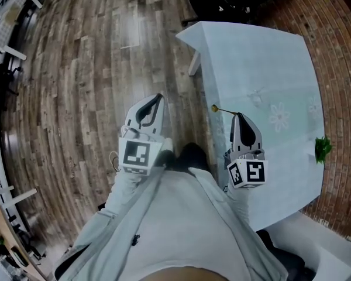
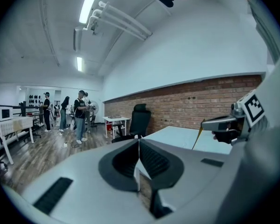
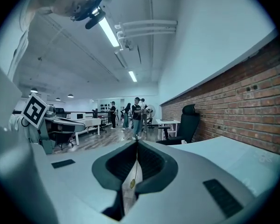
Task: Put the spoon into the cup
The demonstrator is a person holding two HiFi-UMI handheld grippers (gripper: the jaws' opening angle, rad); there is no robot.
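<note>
Wood-plank floor (image 1: 93,69) on my left, pale table (image 1: 251,57) with a faint flower print on my right, brick wall (image 3: 252,97) along its far side. Black office chair (image 2: 140,120) at the table's far end. Small green plant (image 1: 322,148) at the table's right edge.

Right gripper (image 1: 238,116): jaws pinched on the thin gold spoon (image 1: 221,109), over the table's left edge. One gold end sticks out past the jaw tips, toward the floor side.

Left gripper (image 1: 157,98): jaws pressed together, nothing between them, over the floor beside the table.

People (image 2: 79,115) stand far down the room.
</note>
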